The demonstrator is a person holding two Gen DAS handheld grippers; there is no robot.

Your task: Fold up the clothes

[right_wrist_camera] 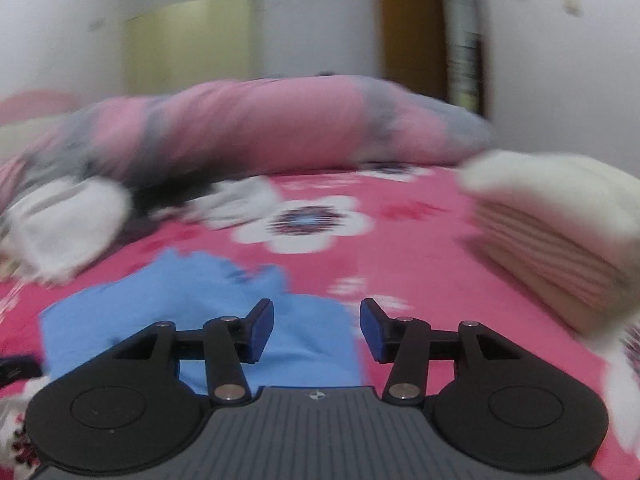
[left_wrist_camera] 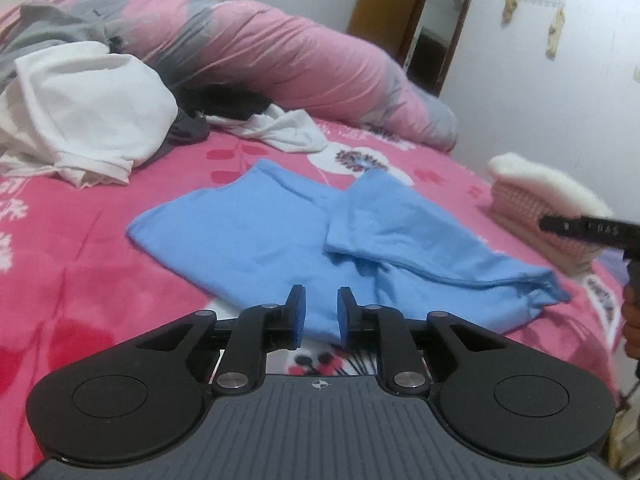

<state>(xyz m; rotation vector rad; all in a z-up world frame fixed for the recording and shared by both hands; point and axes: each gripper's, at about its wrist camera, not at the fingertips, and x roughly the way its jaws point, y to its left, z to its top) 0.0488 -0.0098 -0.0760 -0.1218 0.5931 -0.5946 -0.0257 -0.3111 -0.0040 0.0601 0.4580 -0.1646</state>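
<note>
In the left wrist view we see our left gripper point(left_wrist_camera: 321, 316) low in the frame, its blue-padded fingers a narrow gap apart and holding nothing; the near edge of the blue shirt point(left_wrist_camera: 280, 236) lies just past the tips. The shirt sits mid-frame on the pink flowered bedsheet point(left_wrist_camera: 72, 264), one sleeve folded over toward the right, its hem running to the lower right. Bare sheet lies open to the left of the shirt. A heap of white clothes point(left_wrist_camera: 88, 116) fills the upper left, a rolled pink quilt point(left_wrist_camera: 280, 52) crosses the top, and a folded stack point(left_wrist_camera: 544, 204) sits at the right edge, partly behind the right gripper point(left_wrist_camera: 588, 232).

The right wrist view is blurred. Our right gripper point(right_wrist_camera: 317, 330) is spread wide and empty, over the shirt's right edge point(right_wrist_camera: 312, 344), as far as we can tell. Open sheet point(right_wrist_camera: 420, 264) stretches to the folded stack point(right_wrist_camera: 560, 232) at the right.
</note>
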